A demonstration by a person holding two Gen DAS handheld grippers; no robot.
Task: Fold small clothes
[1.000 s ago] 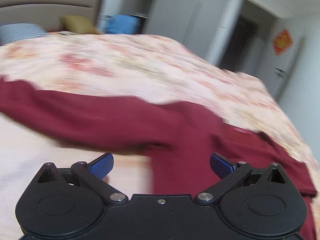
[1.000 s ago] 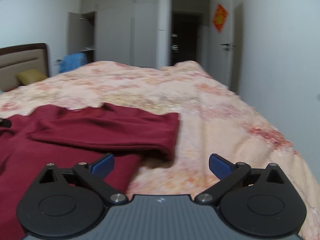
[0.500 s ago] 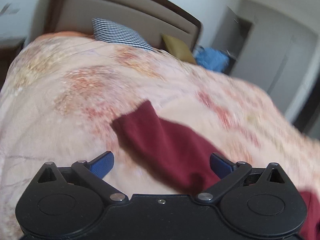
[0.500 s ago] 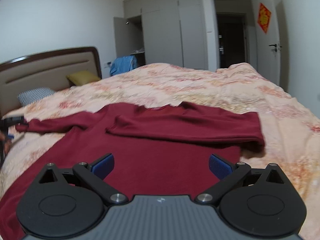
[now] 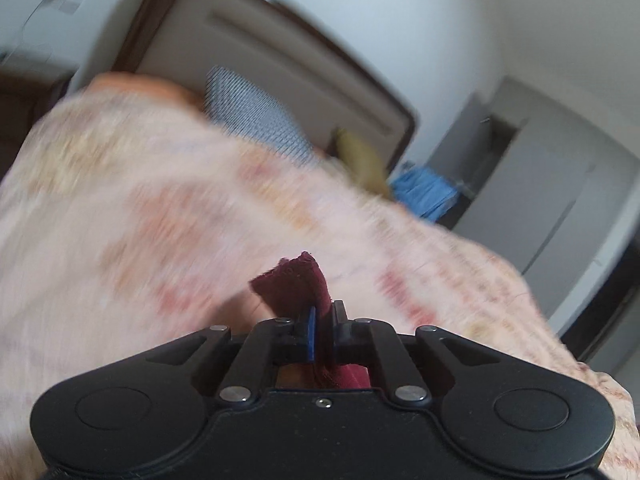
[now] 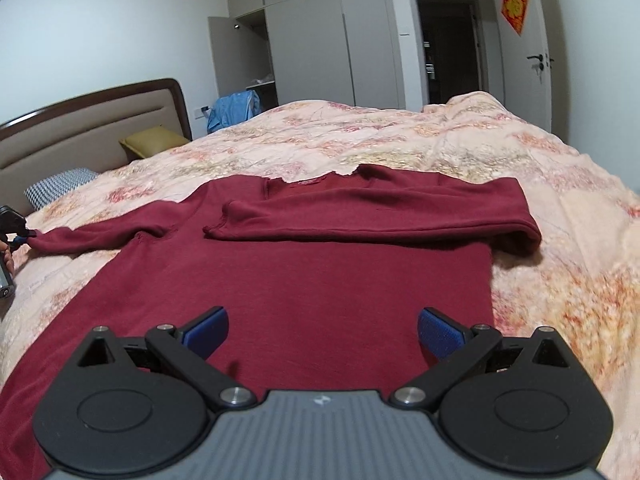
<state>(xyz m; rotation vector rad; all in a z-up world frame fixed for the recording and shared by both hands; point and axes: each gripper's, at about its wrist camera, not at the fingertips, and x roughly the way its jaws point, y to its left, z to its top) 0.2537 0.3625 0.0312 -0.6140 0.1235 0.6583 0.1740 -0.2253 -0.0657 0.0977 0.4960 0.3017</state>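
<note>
A maroon long-sleeved sweater (image 6: pixel 304 272) lies flat on the floral quilt (image 6: pixel 540 280). One sleeve (image 6: pixel 380 212) is folded across its chest. The other sleeve (image 6: pixel 92 236) stretches out to the left, toward the headboard. In the left wrist view my left gripper (image 5: pixel 322 320) is shut on that sleeve's cuff (image 5: pixel 292 284), which sticks up bunched between the blue pads. The same gripper (image 6: pixel 16 226) shows at the far left edge of the right wrist view, with the cuff in it. My right gripper (image 6: pixel 322 330) hangs open over the sweater's lower body, with nothing between its fingers.
A padded headboard (image 6: pixel 92 120) stands at the left, with a checked pillow (image 6: pixel 60 188) and a yellow-green pillow (image 6: pixel 154 142) in front of it. Blue cloth (image 6: pixel 234 110) lies beyond the bed by a wardrobe (image 6: pixel 312 40). A dark doorway (image 6: pixel 448 48) is at the back.
My left gripper swung along the sleeve toward the headboard and shut on the cuff. My right gripper turned left, from the folded sleeve's end to over the sweater's body, and stayed open.
</note>
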